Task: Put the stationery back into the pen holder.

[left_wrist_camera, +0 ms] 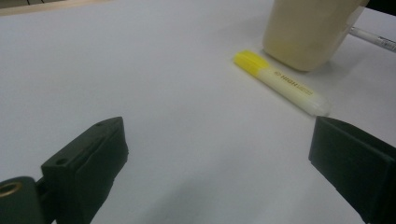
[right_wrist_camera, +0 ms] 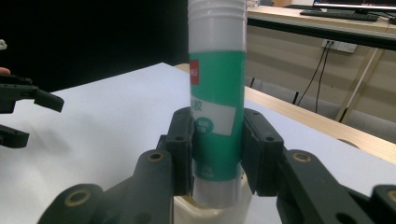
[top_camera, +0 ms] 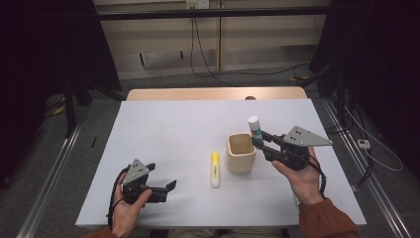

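The left gripper rests on the table, jaws wide apart and empty. The yellow highlighter lies beside the beige cup, not yet stored. The right gripper clamps the glue stick upright just over the cup; lowering it inside remains.

My left claw has bare table ahead; only the yellow highlighter lies near, with the beige cup just past it. My right claw hangs at the cup's rim.
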{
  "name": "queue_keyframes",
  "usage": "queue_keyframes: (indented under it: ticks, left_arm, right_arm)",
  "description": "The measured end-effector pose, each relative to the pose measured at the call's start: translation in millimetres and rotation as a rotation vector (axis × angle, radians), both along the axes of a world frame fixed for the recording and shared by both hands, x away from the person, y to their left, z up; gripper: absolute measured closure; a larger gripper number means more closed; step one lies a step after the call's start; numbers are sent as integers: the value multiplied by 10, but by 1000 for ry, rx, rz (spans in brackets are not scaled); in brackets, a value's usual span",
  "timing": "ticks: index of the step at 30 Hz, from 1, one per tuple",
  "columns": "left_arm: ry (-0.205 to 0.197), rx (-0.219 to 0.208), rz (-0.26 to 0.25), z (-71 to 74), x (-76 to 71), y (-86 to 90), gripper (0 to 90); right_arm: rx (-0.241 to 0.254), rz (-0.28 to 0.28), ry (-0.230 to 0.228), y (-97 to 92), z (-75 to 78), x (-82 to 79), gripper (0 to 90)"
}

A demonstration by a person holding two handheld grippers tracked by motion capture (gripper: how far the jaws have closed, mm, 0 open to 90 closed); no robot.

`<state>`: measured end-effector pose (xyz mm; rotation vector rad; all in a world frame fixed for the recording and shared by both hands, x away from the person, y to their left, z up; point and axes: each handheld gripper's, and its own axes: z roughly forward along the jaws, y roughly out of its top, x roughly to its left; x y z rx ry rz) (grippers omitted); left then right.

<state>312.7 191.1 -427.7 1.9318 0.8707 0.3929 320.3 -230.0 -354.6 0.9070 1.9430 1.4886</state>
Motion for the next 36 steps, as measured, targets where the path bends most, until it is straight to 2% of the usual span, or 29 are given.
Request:
queue_keyframes:
  ticks: [4, 7, 10, 15, 22, 27, 33, 35, 36]
  left_arm:
    - [-2, 3, 2, -4, 8, -2, 43]
    - [-1, 3, 1, -1, 13, 5, 43]
    - [-2, 4, 0, -8, 14, 0, 49]
    - [-2, 7, -1, -1, 8, 1, 49]
    - [5, 10, -5, -13, 13, -10, 49]
    - [-2, 6, 2, -9, 13, 0, 49]
    - [14, 15, -5, -20, 19, -7, 49]
    - [9, 10, -13, -23, 18, -17, 49]
    - [11, 10, -13, -23, 16, -19, 49]
  right_arm:
    - [25, 7, 10, 70, -39, 87, 671]
    - [68, 16, 21, 113, -82, 165, 671]
    - [82, 25, 32, 169, -138, 216, 671]
    - [74, 15, 54, 232, -229, 276, 671]
    - [67, 30, 27, 272, -266, 284, 670]
    - [51, 37, 44, 293, -354, 302, 670]
    - [28, 23, 54, 309, -420, 291, 667]
    - [21, 20, 58, 318, -426, 284, 651]
    - [25, 20, 56, 320, -424, 281, 601]
